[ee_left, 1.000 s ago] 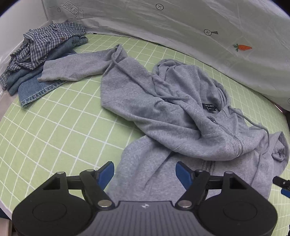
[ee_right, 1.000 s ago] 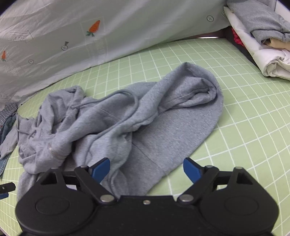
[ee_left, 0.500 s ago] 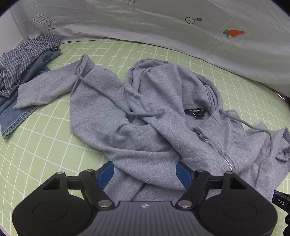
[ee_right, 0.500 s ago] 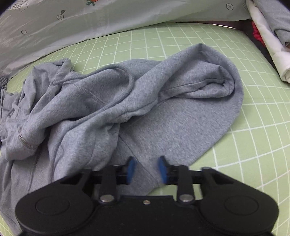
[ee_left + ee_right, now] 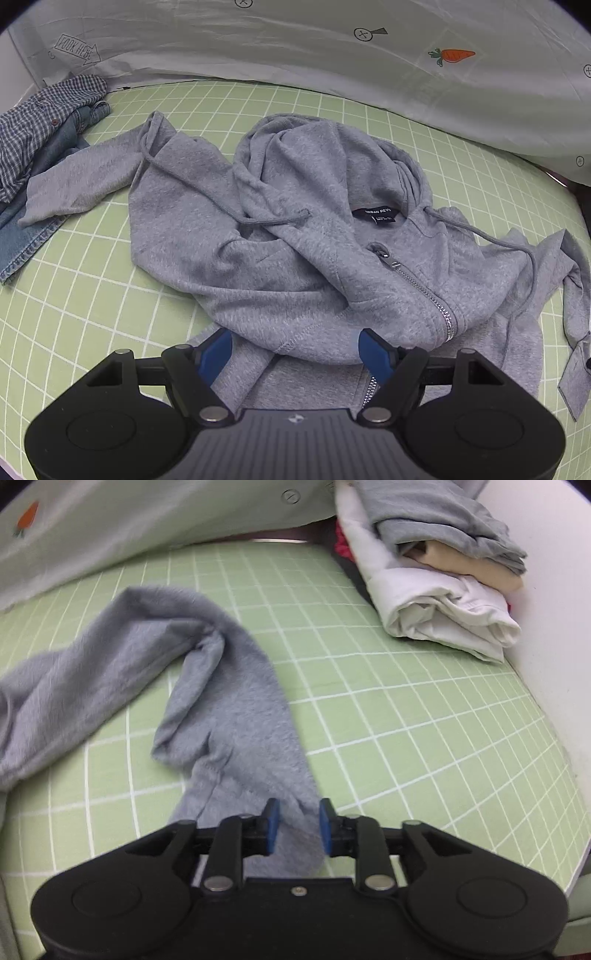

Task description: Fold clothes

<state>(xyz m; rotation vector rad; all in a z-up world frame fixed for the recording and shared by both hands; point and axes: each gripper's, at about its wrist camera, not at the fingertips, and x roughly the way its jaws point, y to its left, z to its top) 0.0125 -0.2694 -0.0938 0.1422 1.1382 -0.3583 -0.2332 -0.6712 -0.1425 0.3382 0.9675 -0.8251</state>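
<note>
A grey zip hoodie [image 5: 295, 236] lies crumpled on the green grid mat [image 5: 92, 295], hood up near the middle, black neck label and zipper showing, one sleeve stretched left. My left gripper [image 5: 295, 350] hovers open just above the hoodie's lower front edge, its blue pads on either side of the fabric. In the right wrist view, the hoodie's other sleeve [image 5: 229, 709] is drawn out long across the mat [image 5: 406, 738], and my right gripper [image 5: 295, 829] is shut on its cuff end.
A checked shirt [image 5: 40, 122] on blue jeans [image 5: 26, 236] lies at the left edge. A grey printed sheet [image 5: 332, 55] runs along the back. Folded white, beige and grey clothes [image 5: 443, 576] are stacked at the far right, by the mat's edge.
My right gripper has shut on the sleeve and pulled it out to the right, away from the hoodie's body. My left gripper has moved forward over the hoodie and stays open.
</note>
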